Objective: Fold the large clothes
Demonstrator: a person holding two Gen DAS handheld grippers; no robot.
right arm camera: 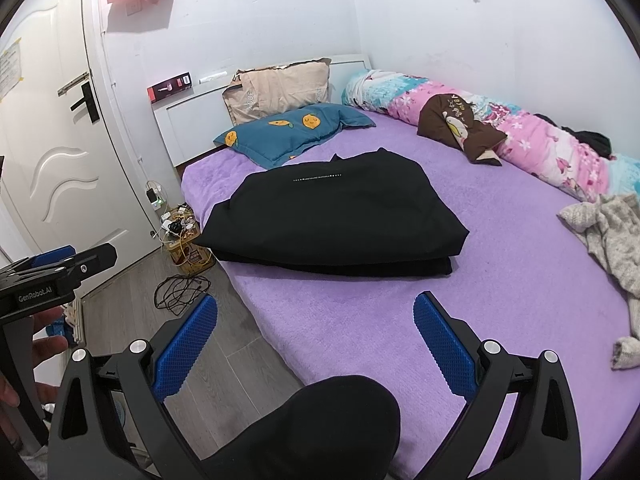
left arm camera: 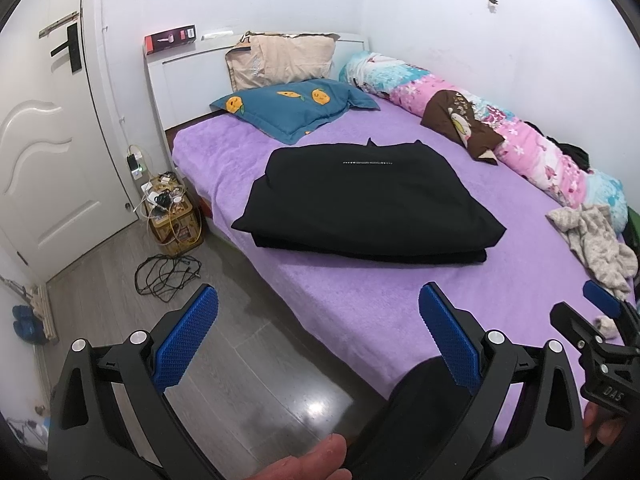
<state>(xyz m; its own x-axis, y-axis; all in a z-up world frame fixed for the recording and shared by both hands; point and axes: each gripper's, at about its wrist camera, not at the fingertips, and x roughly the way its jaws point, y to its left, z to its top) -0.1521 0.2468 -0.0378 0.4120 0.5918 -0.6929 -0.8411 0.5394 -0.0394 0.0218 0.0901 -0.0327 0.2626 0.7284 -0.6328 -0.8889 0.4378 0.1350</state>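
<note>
— Where is the garment lying from where you are standing?

— The black garment (left arm camera: pixel 360 204) is resting on the purple bed (left arm camera: pixel 360 312), already doubled into a thick, flat stack. It is sitting straight ahead of both my claws, out past the near edge of the mattress, with bare purple cover between us. I am not touching it.

— And the claws themselves?

— I am holding both released. My left claw (left arm camera: pixel 318 340) is hanging with its blue pads spread wide and nothing between them, half over the floor and half over the bed's edge. My right claw (right arm camera: pixel 316 348) is gaping the same way, empty, over the near corner of the bed.

— Which way is the stack running?

— Its long axis is running across my view, from the floor side of the bed toward the wall side, slightly slanted. The folded edge with the layers showing is facing me; the line of small white print is sitting toward the far edge, near the blue pillow (left arm camera: pixel 296 108).

— So which claw is nearer?

— I am judging them about equal. The left corner is lying nearer my left claw, the right corner nearer my right, so each is taking its own end if another fold is wanted.

— Anything in the way?

— The grey crumpled cloth (right arm camera: pixel 608 236) is lying well apart, off to my right.
</note>
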